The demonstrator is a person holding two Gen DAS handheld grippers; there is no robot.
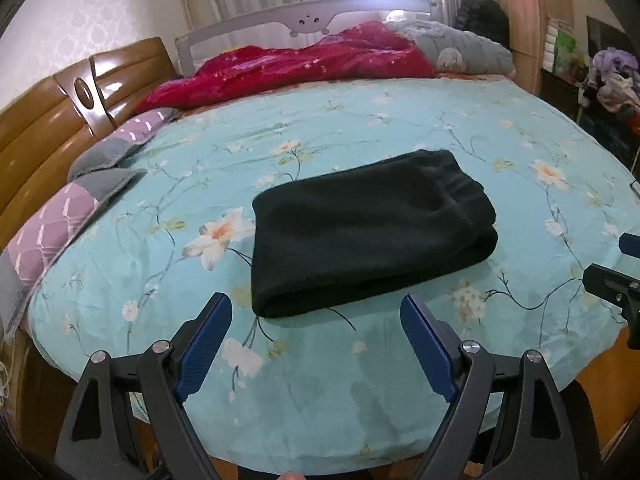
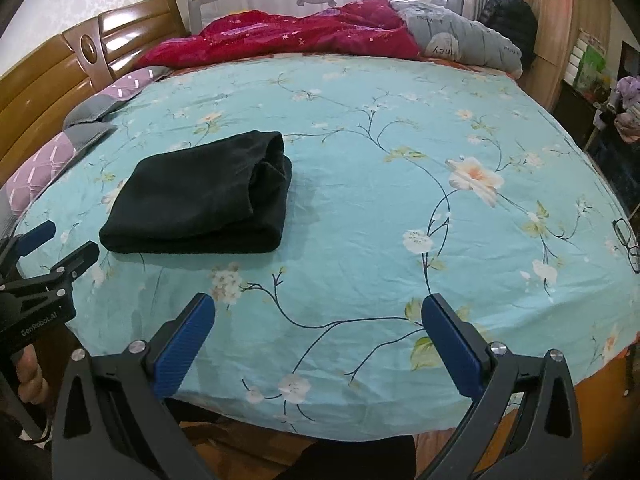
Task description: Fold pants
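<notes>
black fleece-like pants [image 1: 370,236] lie already folded into a compact stacked rectangle on the floral teal bedsheet [image 1: 400,120], near the front edge of the bed. judging by that neat bundle, the folding looks essentially finished.

the left gripper [image 1: 316,310] hangs just short of the bundle's near edge, jaws spread wide, holding nothing; the pants sit straight ahead of it. the right gripper [image 2: 318,312] is also spread wide and empty, over bare sheet, with the pants [image 2: 200,196] ahead and to its left, well apart. so the left one is clearly the nearer of the 2.

the bundle's long axis runs roughly left to right across the left wrist view, with the gathered waistband end toward the right and far side; any further tidying would, i think, start from the near long edge.

readable writing: "genrobot.ai" on the left gripper's body in the right wrist view, and partial lettering on the grey pillow [image 2: 460,46], too distorted to read fully.
</notes>
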